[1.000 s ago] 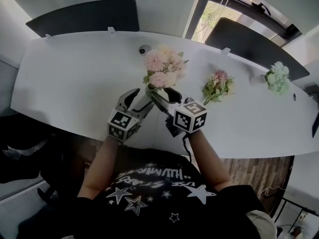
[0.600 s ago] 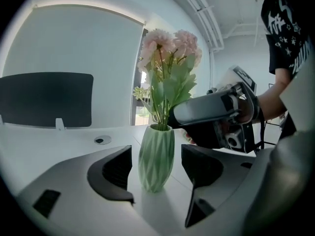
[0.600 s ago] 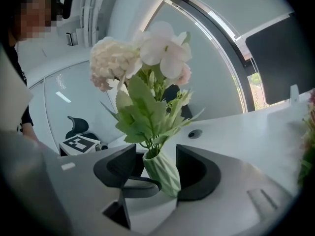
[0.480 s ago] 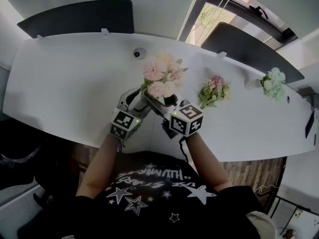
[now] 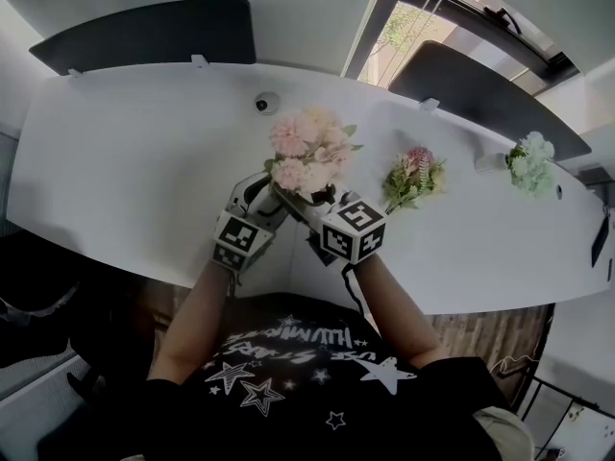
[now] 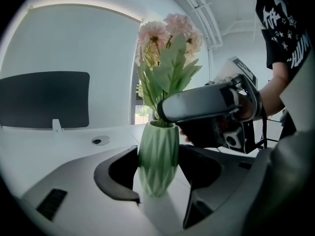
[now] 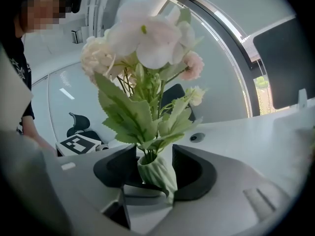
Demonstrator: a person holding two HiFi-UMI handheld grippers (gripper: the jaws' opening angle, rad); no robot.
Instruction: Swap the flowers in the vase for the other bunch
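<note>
**Q:** What is established in the head view?

**A:** The bunch of pale pink flowers with green leaves [image 5: 306, 150] is seen at frame centre, over the long white table [image 5: 135, 161]. The left gripper [image 5: 256, 196] and the right gripper [image 5: 309, 200] are set just below the blooms. A small pink-and-green bunch [image 5: 415, 173] lies right of centre, and a pale green bunch [image 5: 531, 157] lies at the far right. Which of the two is the replacement cannot be told. The vase is masked by the blooms in this view.

**Q:** What is read from the left gripper view?

**A:** The green faceted vase [image 6: 158, 156] stands at frame centre between the jaws. The jaws have just been closing and appear seated against both flanks of the vase. A firm, level hold is called for, so that the vase is neither tipped nor lifted when the flowers are drawn out.

**Q:** And from the right gripper view?

**A:** At lower centre the jaws are spread, one on each side of the stems [image 7: 147, 154], just above the vase rim. Nothing is pinched yet. The stems should be gathered low, beneath the leaves, and clamped before any pull is applied. They should then be drawn straight up along the vase axis. A grip taken on leaves alone is judged likely to strip them or to leave stems behind.
</note>
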